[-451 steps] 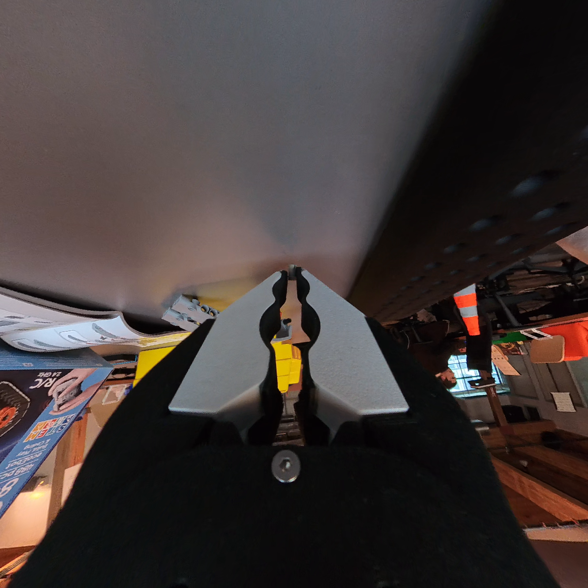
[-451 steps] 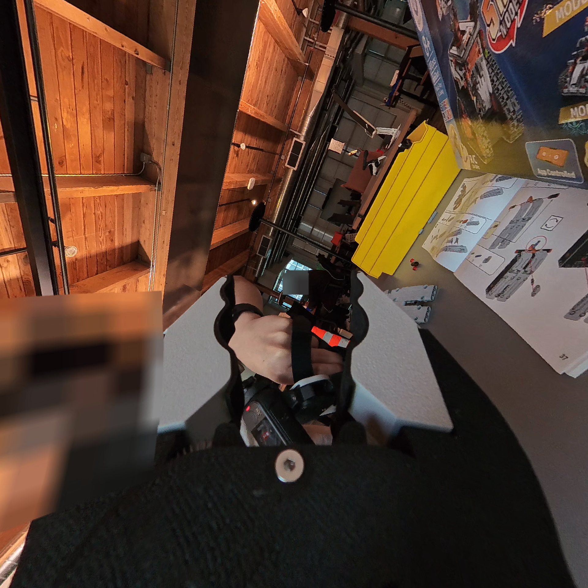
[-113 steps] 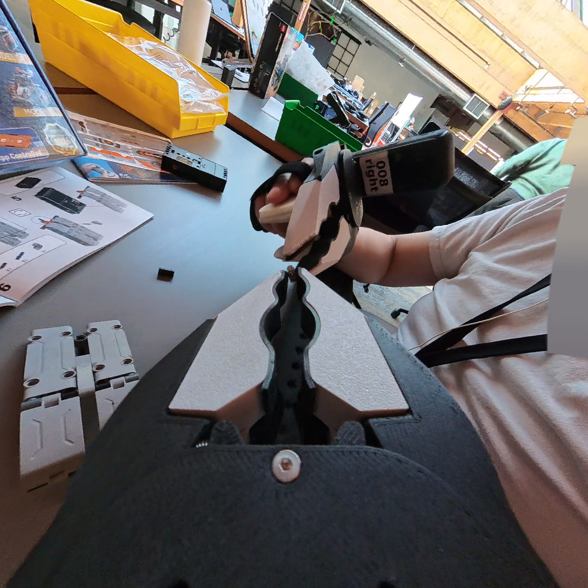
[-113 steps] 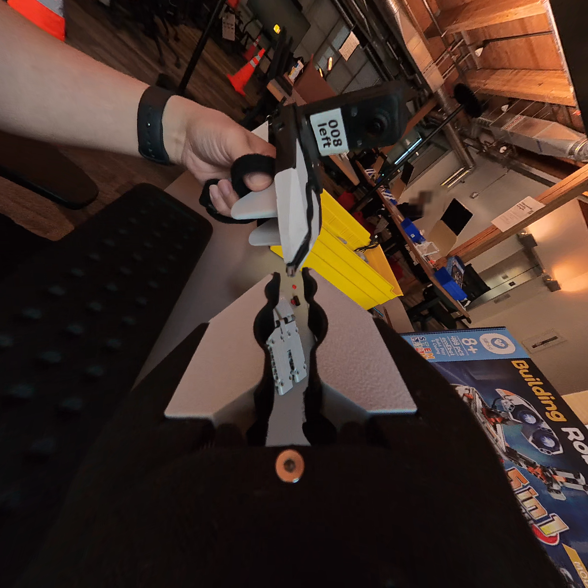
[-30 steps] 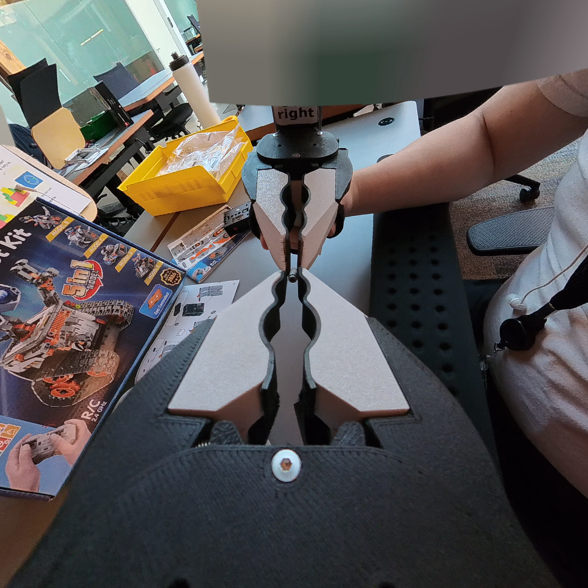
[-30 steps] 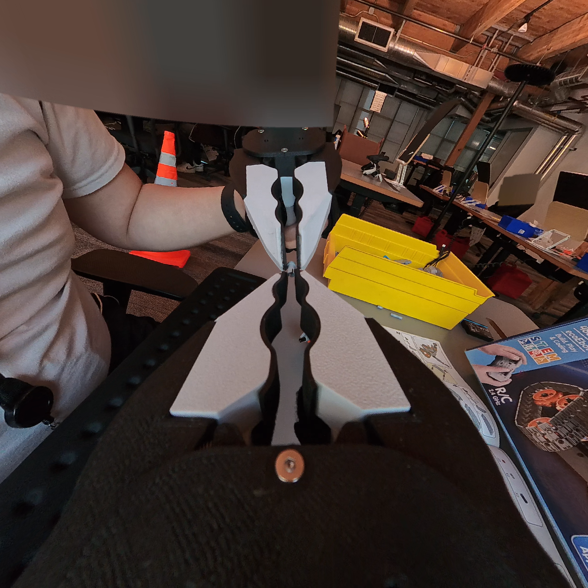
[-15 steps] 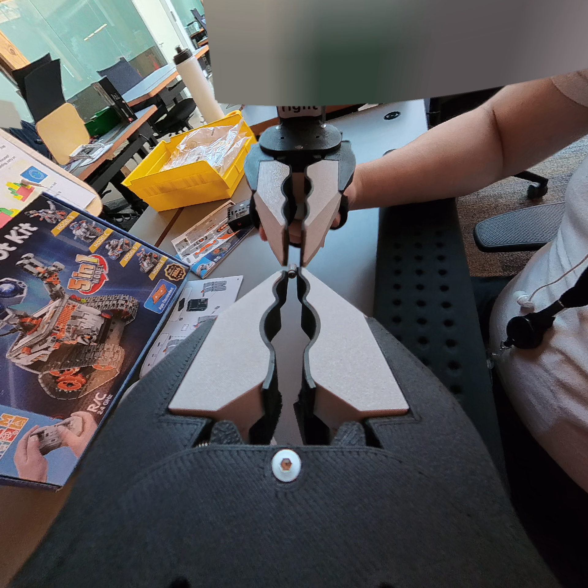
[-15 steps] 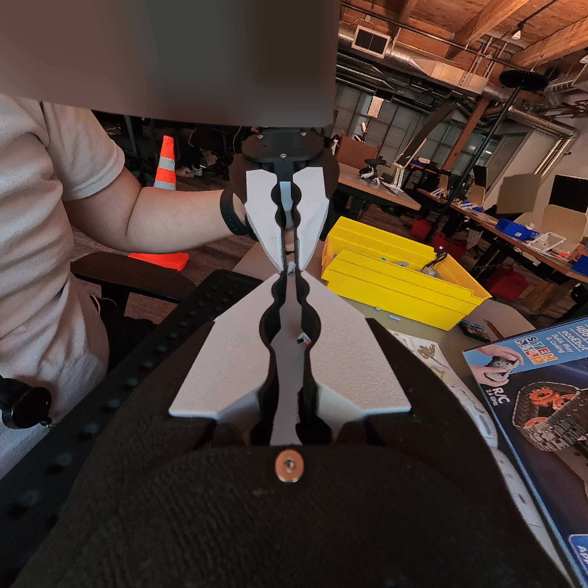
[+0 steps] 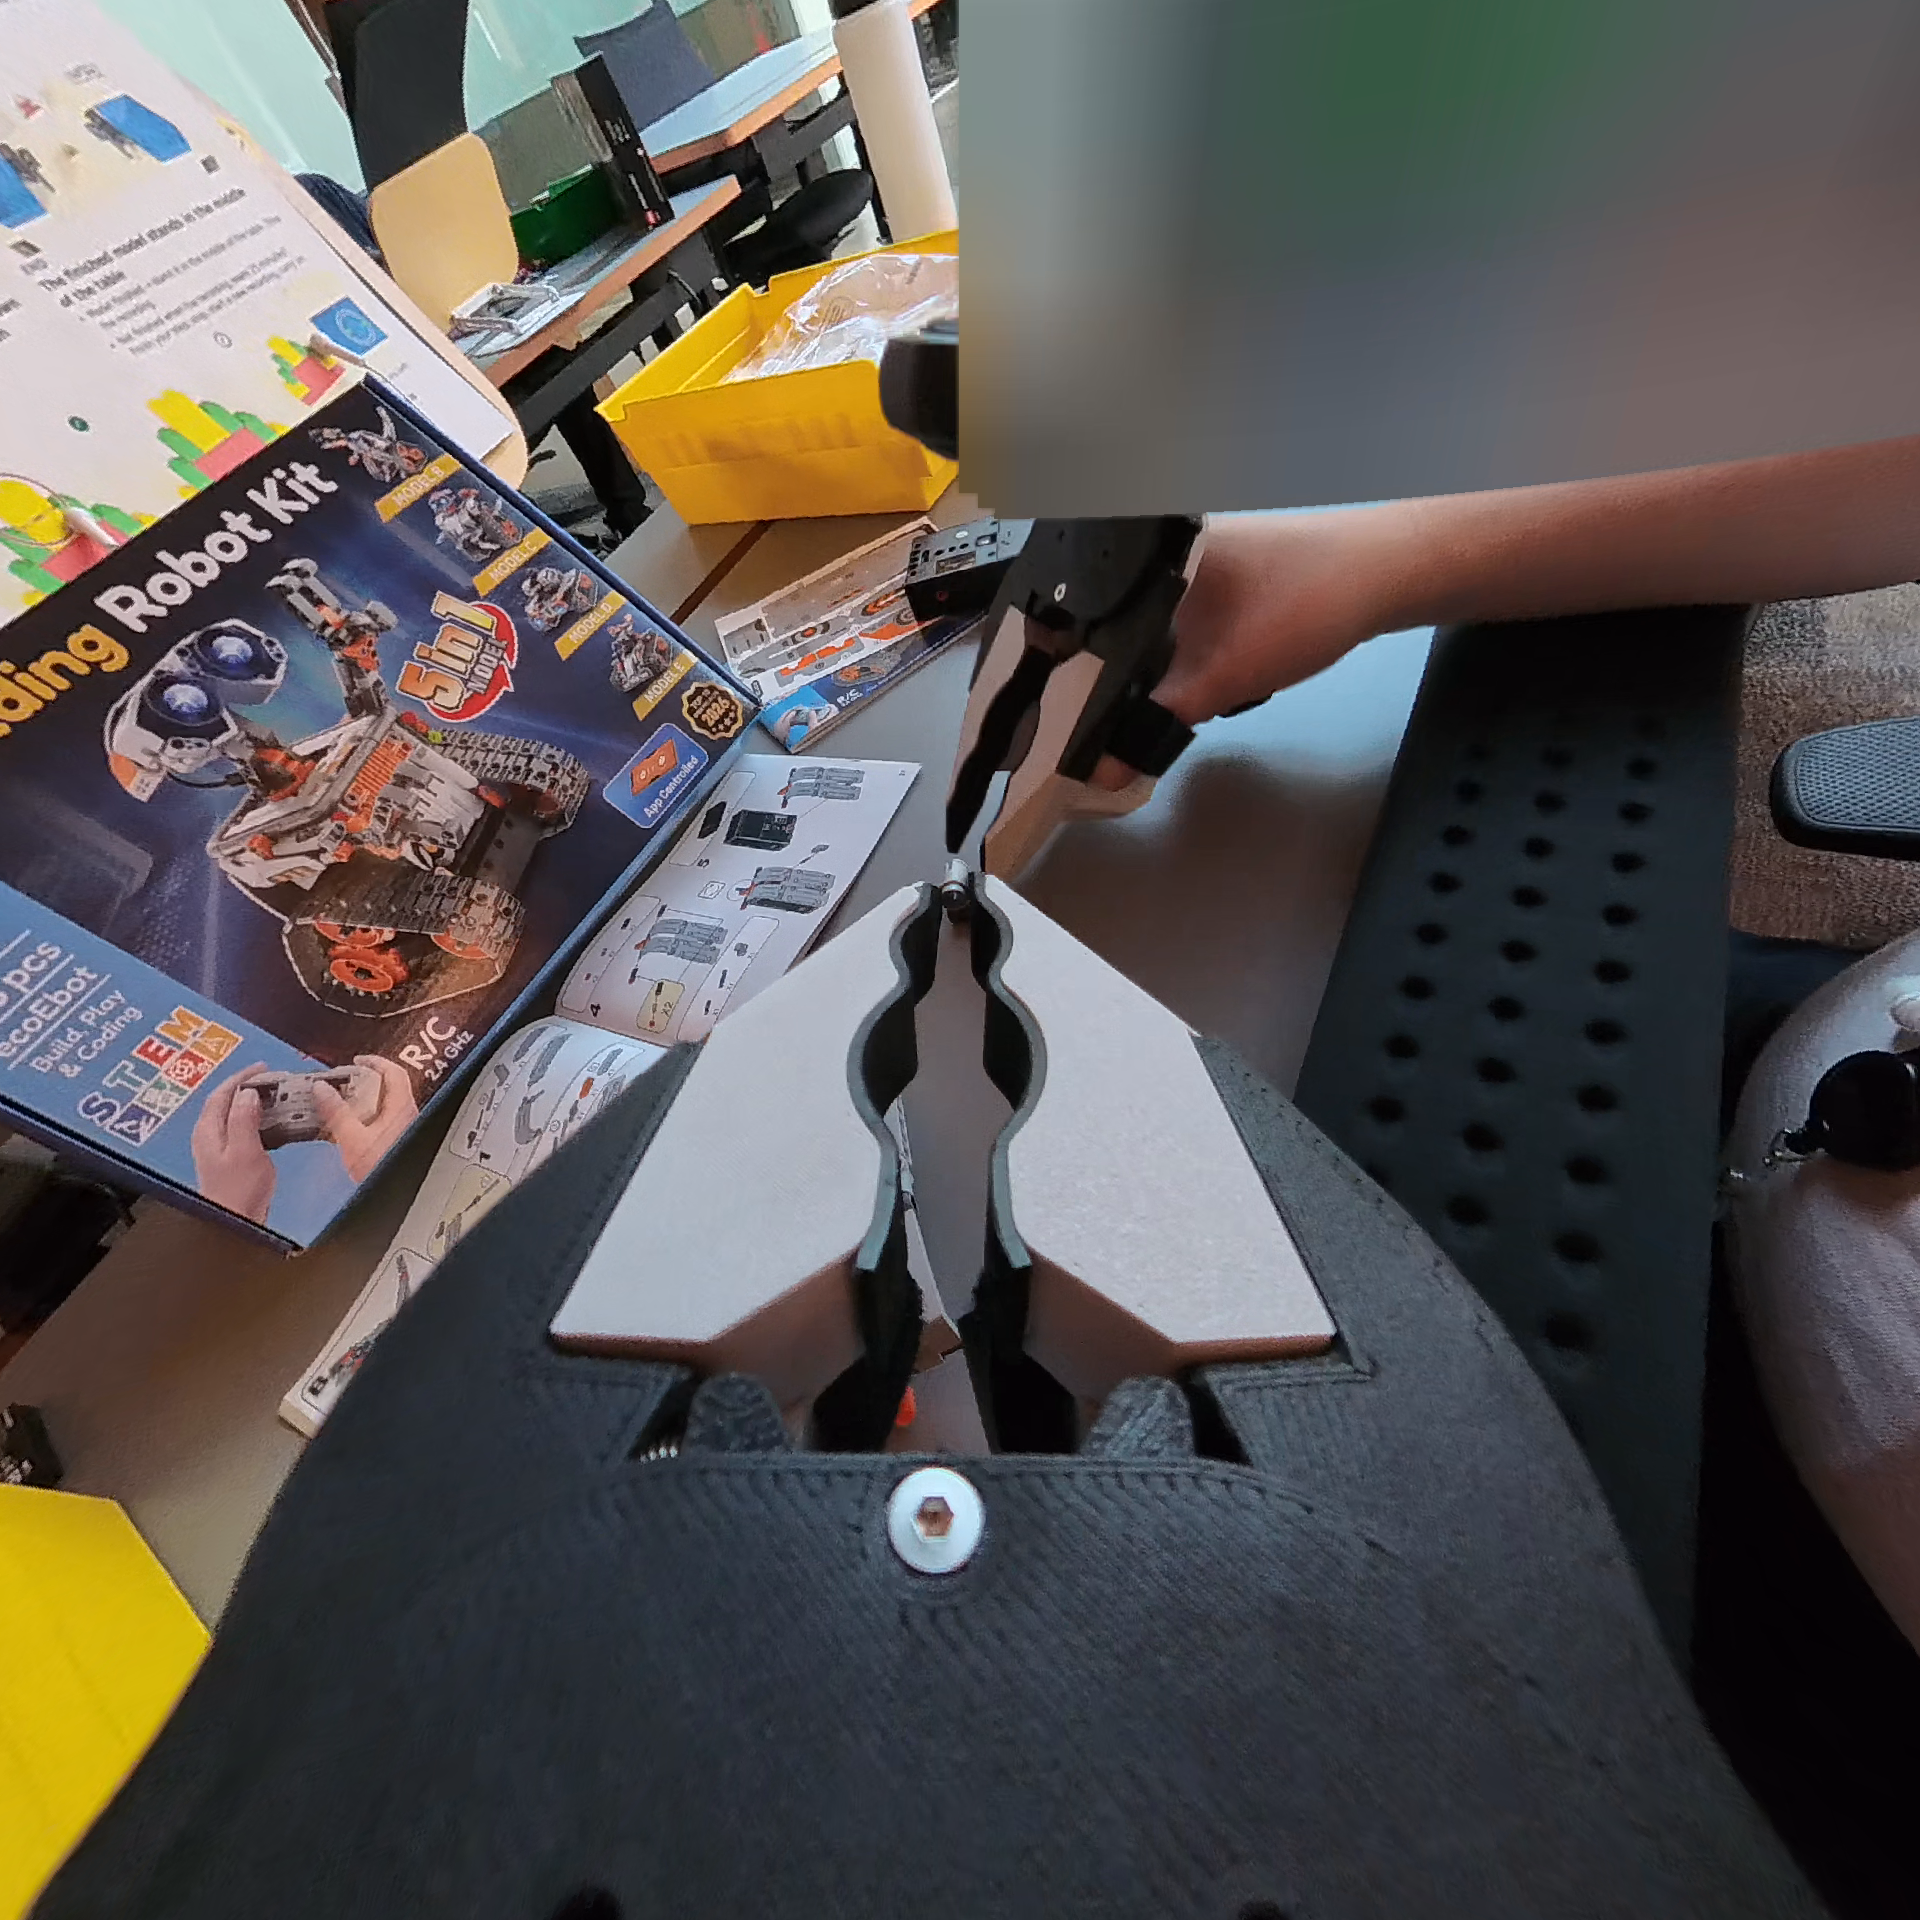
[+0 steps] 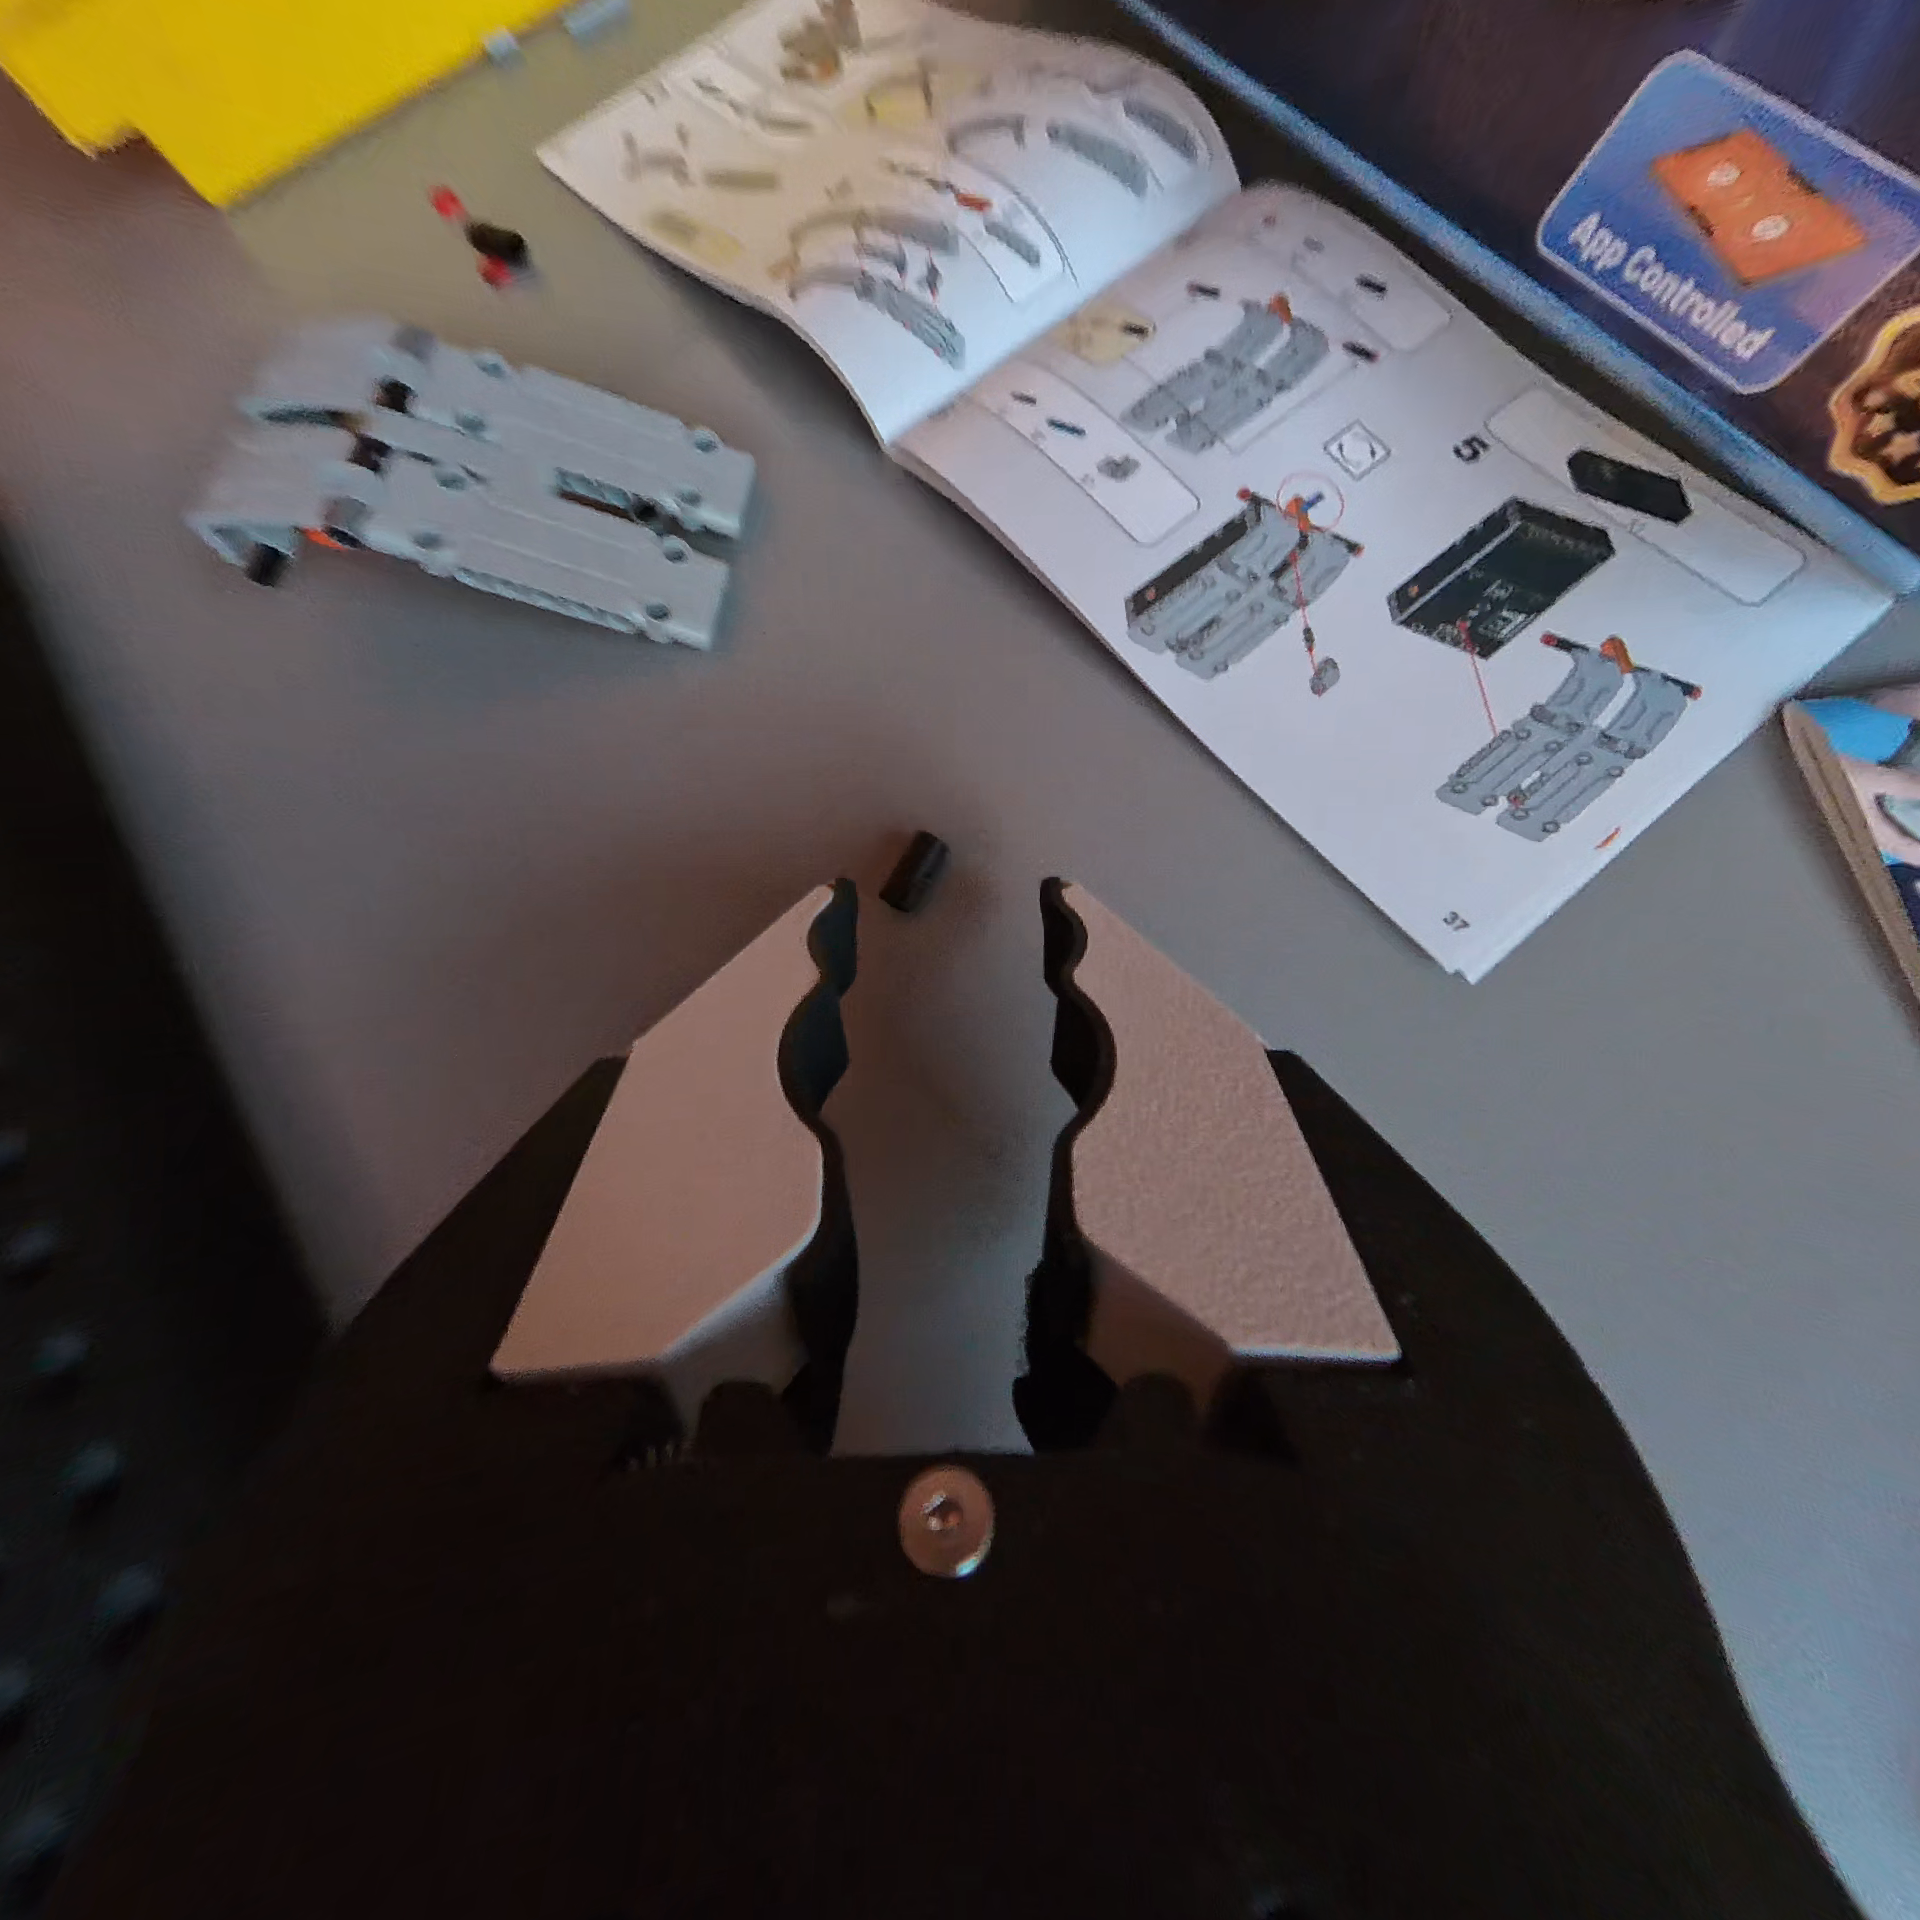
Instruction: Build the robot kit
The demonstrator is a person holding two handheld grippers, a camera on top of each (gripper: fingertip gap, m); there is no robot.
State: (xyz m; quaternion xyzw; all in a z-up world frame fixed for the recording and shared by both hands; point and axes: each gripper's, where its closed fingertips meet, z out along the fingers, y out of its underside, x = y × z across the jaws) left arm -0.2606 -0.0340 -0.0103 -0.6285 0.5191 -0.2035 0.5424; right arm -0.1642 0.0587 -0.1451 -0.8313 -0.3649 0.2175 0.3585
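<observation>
My left gripper [image 9: 954, 896] is shut on a small grey pin [image 9: 953, 871] pinched at its tips and held above the grey table [image 9: 1195, 935]. My right gripper [image 10: 948, 914] is open and empty, pointing down at the table. A small black connector piece [image 10: 914, 871] lies on the table just ahead of its tips, nearer the left finger. In the left wrist view the right gripper [image 9: 968, 831], held by a hand [image 9: 1247, 623], hangs tip-down just beyond my left tips. A grey block assembly [image 10: 478, 488] lies flat to the upper left.
An open instruction booklet [image 10: 1247, 499] lies to the right, with the blue robot kit box [image 9: 312, 779] behind it. Small red and black pins [image 10: 488, 239] lie near a yellow bin [image 10: 260, 83]. A black perforated mat [image 9: 1538, 935] runs along the table's near edge. Some 20 centimetres of space lies between my two pairs of fingers.
My right gripper has opened, drawn away from the left tips and swung down toward the table above the black piece. My left gripper stays shut on the grey pin and has turned left.
</observation>
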